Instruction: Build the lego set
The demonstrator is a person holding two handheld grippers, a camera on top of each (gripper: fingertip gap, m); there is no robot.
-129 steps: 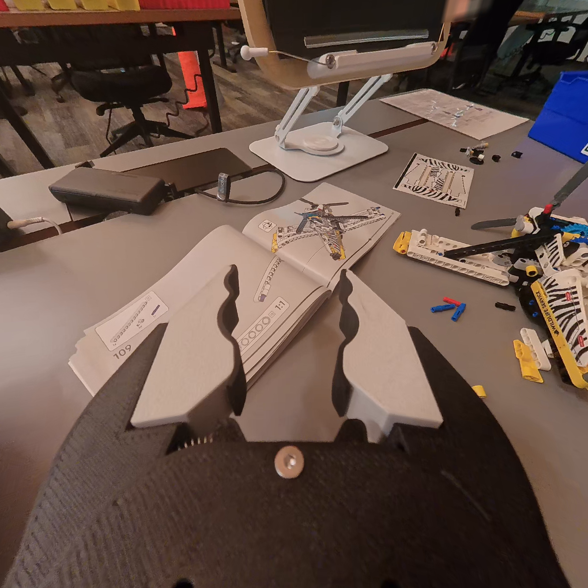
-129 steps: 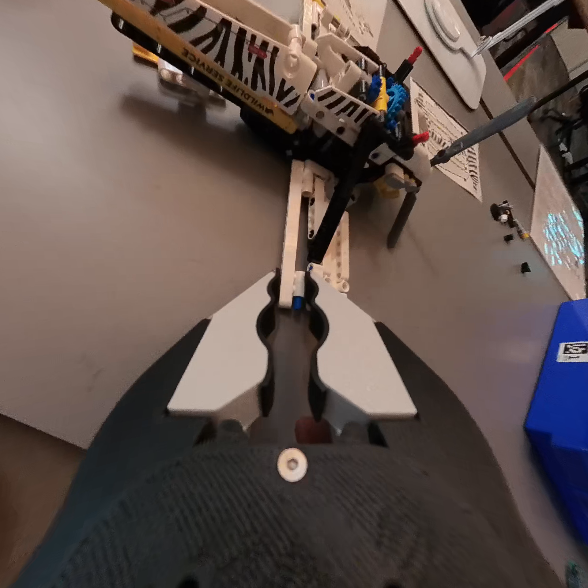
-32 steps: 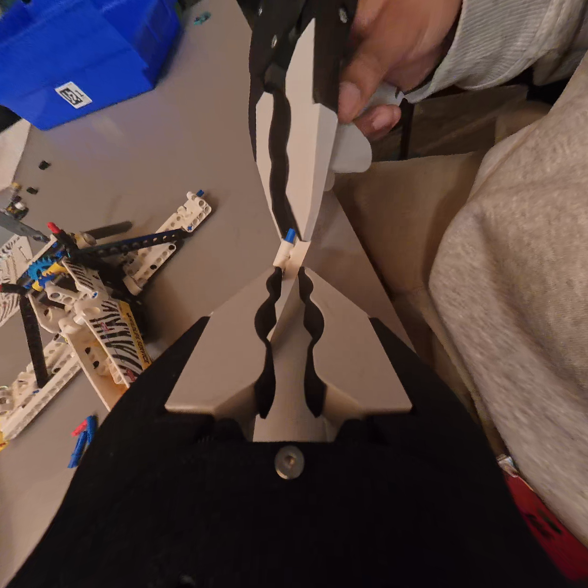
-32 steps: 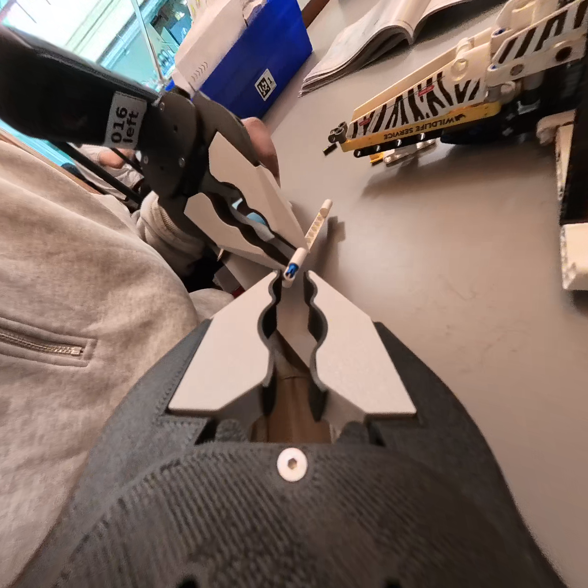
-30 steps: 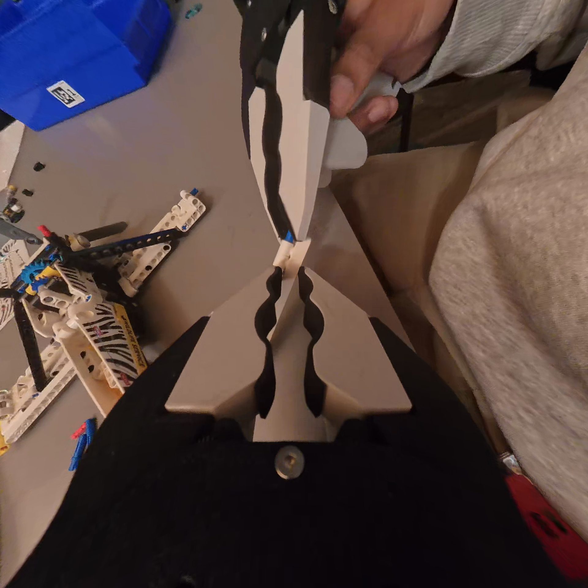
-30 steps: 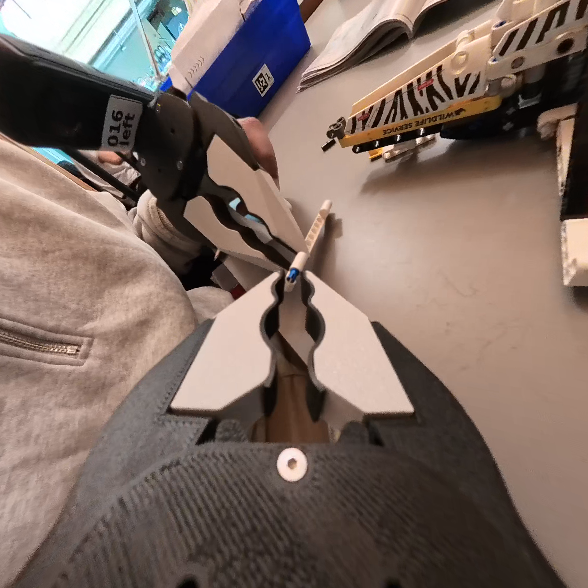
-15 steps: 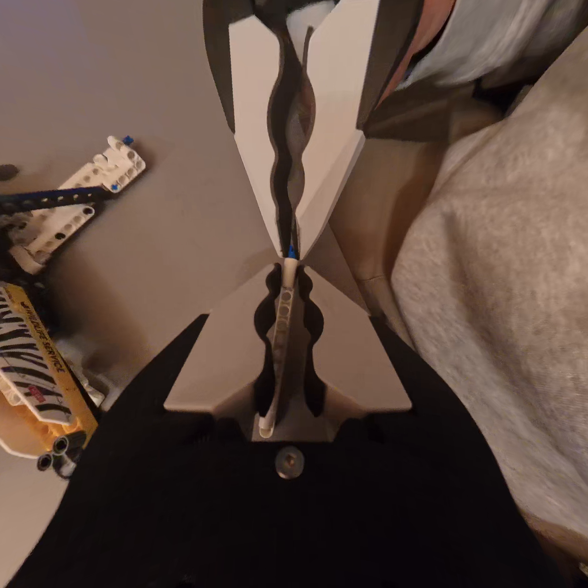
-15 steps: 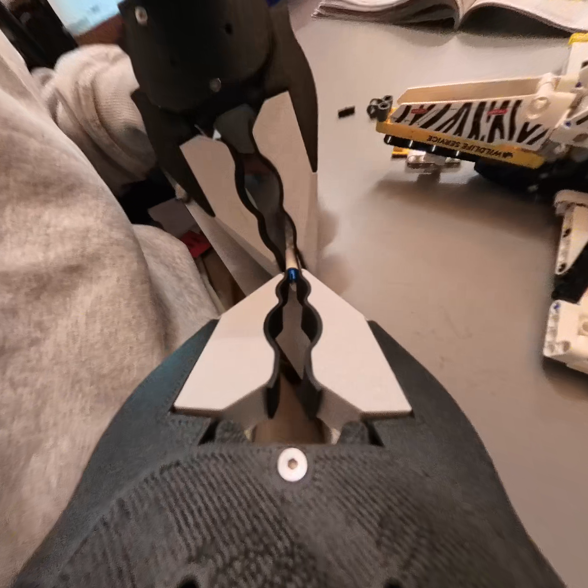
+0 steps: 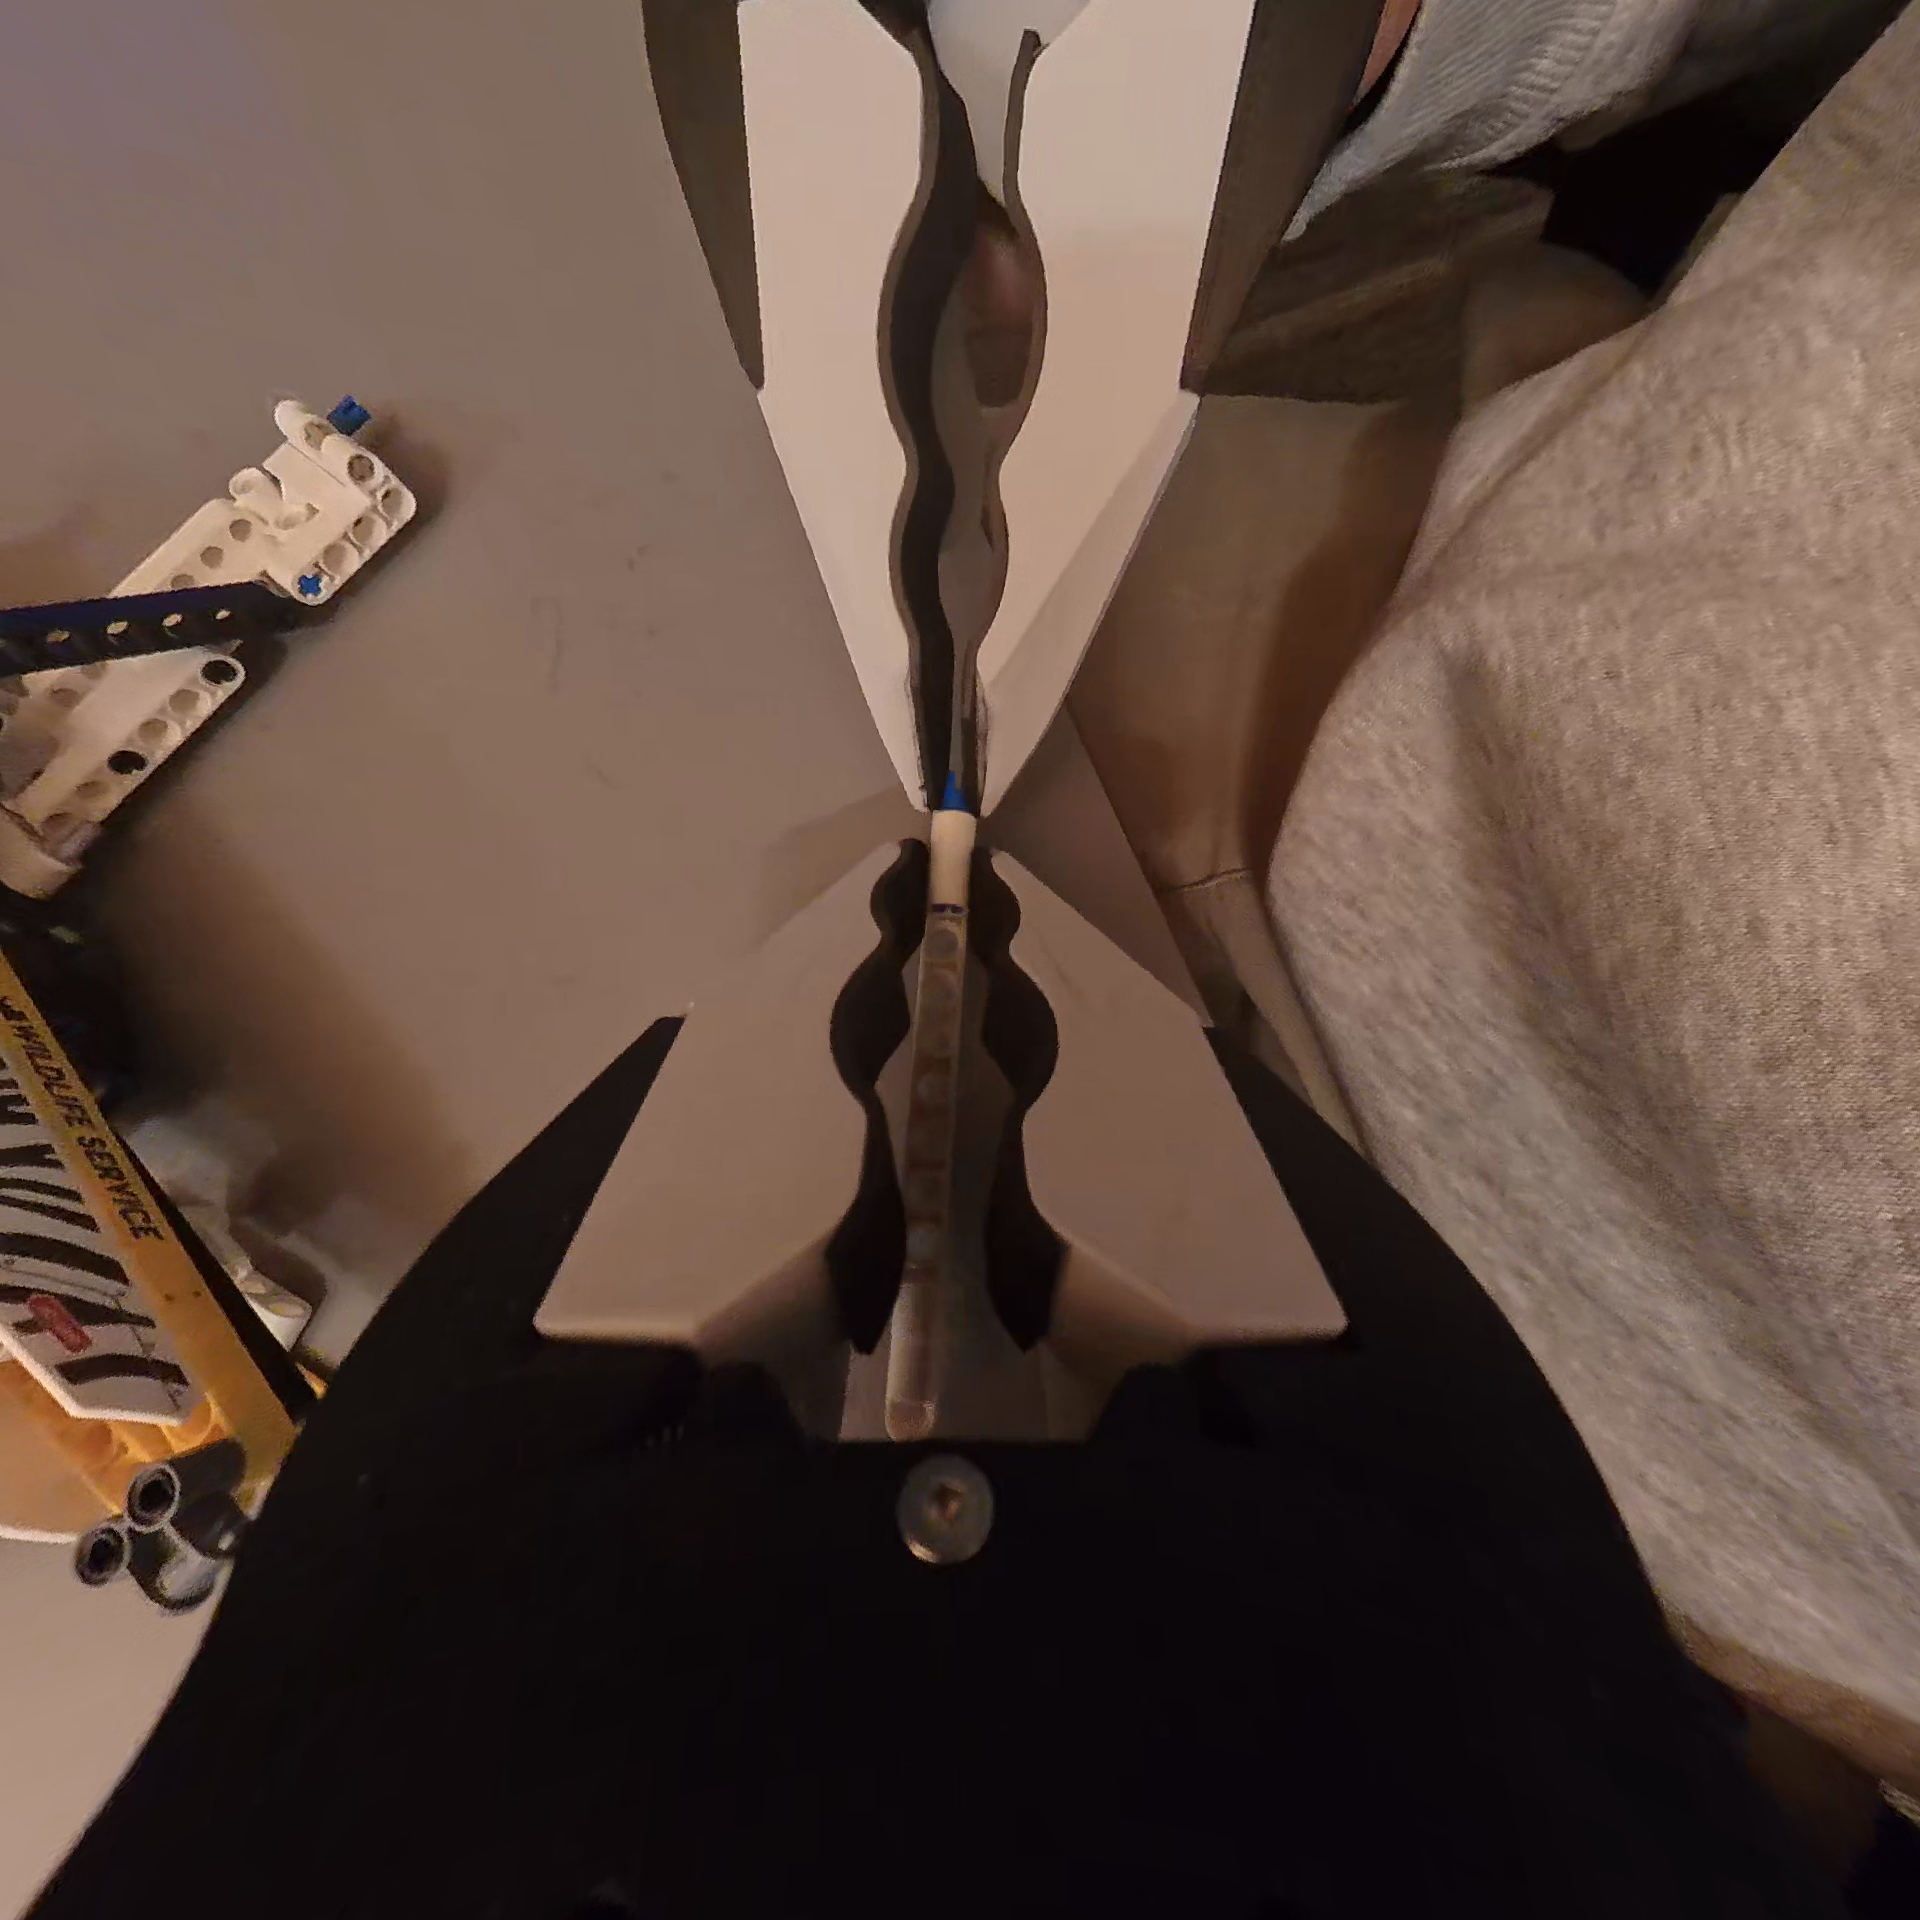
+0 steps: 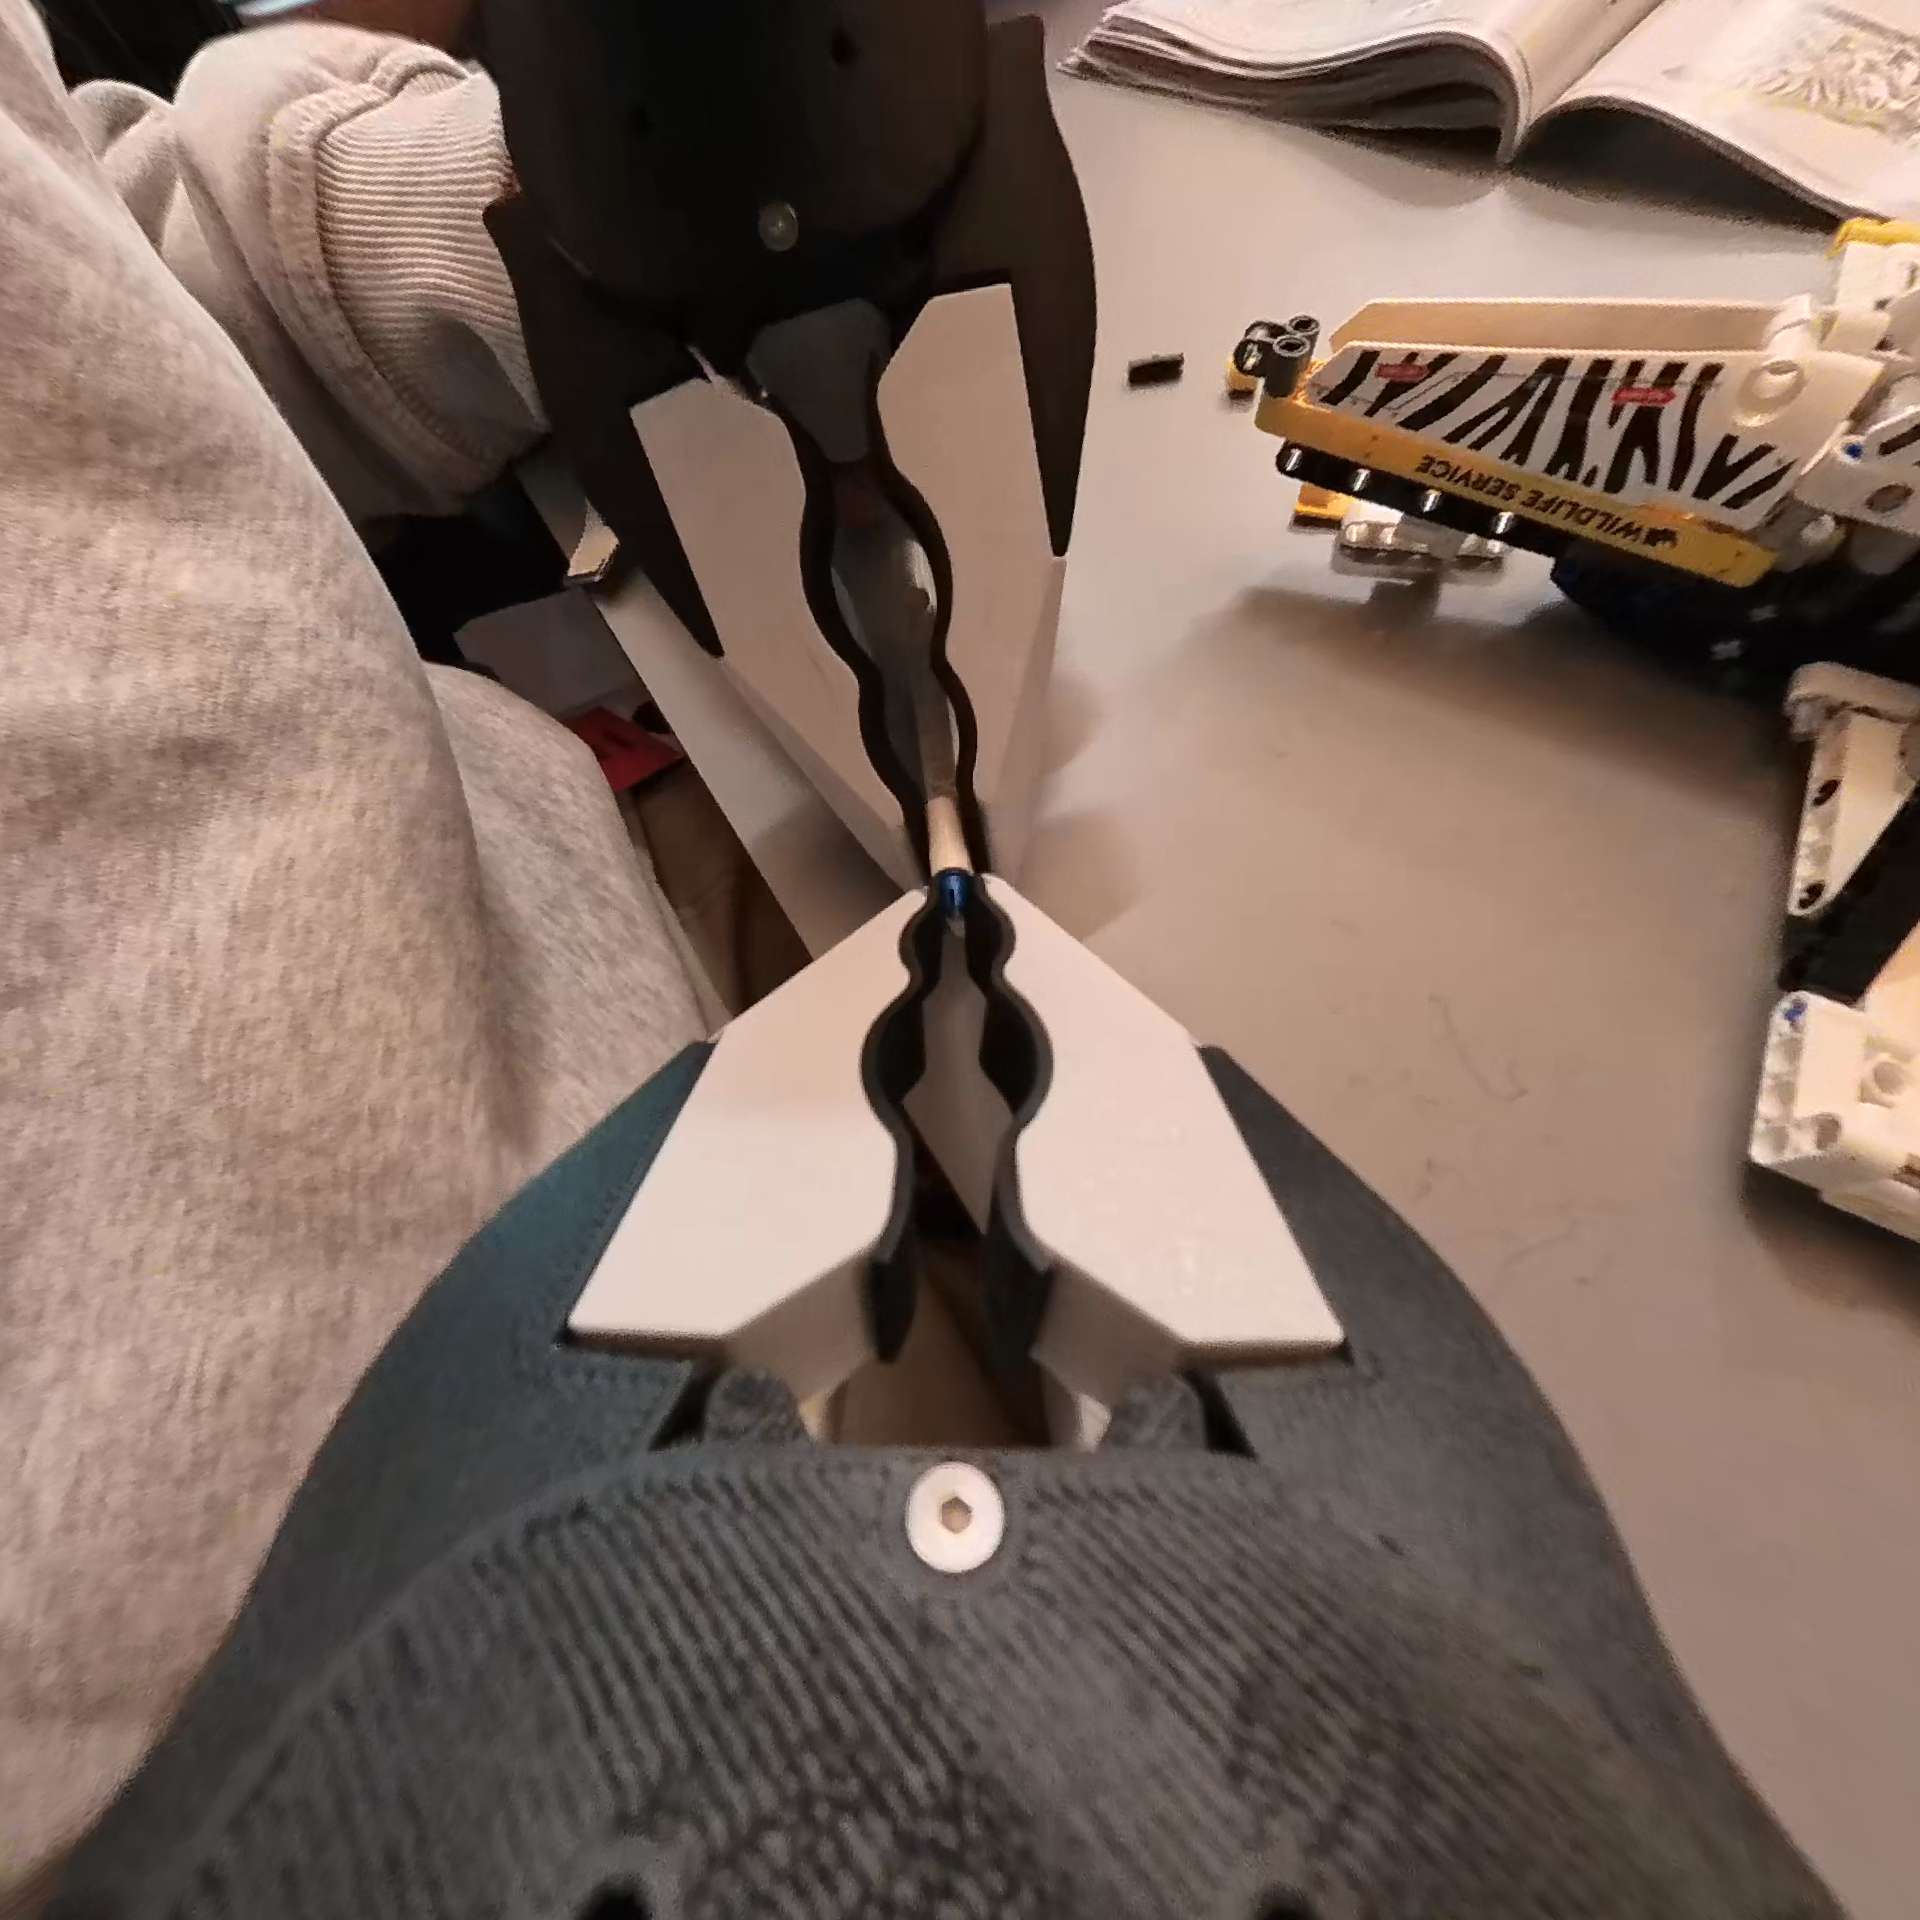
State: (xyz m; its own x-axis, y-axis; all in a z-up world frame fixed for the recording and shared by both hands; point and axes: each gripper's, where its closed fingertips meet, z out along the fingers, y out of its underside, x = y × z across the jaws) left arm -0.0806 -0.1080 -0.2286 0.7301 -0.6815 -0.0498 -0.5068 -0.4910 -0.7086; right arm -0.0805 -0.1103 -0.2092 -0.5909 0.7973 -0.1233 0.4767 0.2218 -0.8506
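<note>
My left gripper [image 9: 945, 850] is shut on a long white holed beam [image 9: 935, 1091] that lies lengthwise between its fingers. A blue pin [image 9: 951, 795] sticks out of the beam's far end. My right gripper [image 10: 953, 891] faces it tip to tip and is shut on the blue pin [image 10: 951, 896]. In the right wrist view the beam's end [image 10: 943, 831] pokes out of the left gripper. The zebra-striped lego model [image 10: 1538, 436] rests on the grey table [image 10: 1351, 831], also in the left wrist view [image 9: 73, 1247].
A white beam assembly with a dark blue beam [image 9: 208, 623] lies left of the grippers, also in the right wrist view [image 10: 1849, 1039]. An open instruction booklet [image 10: 1455, 62] lies far back. A person's grey sweater [image 9: 1558, 935] fills the right side. Left and right tips are no more than a few centimetres apart.
Since a second ago both grippers have turned into one line, tip to tip, and the beam now lies lengthwise in the left fingers. In the last half second almost nothing has moved.
</note>
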